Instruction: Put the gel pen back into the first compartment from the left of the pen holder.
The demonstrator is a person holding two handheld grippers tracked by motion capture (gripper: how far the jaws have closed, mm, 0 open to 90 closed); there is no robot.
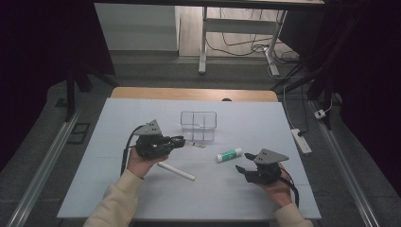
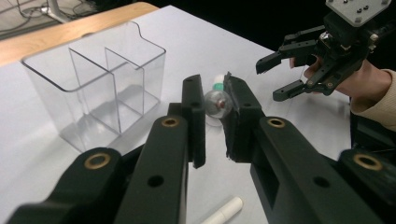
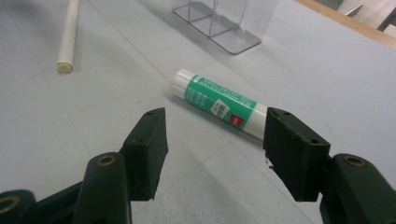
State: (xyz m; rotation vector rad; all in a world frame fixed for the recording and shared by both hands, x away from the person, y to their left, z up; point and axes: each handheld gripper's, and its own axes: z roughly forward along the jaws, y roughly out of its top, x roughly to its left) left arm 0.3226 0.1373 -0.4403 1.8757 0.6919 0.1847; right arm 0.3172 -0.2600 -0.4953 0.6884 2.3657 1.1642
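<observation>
Clear pen (image 2: 217,103) pinched in the left tool (image 2: 212,100), just beside the clear organiser (image 1: 198,126). Right tool (image 3: 212,154) spread, bracketing the glue stick (image 3: 218,103) lying on the worktop (image 1: 142,194) — not touching. Next, probably: lower, close on it.

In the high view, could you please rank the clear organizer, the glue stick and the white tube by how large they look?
1. clear organizer, largest.
2. white tube, longest of the two sticks.
3. glue stick, shortest, though thicker than the tube.

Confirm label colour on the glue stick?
Green with white ends and a small red mark; the glue stick shows best in the right gripper view.
</observation>
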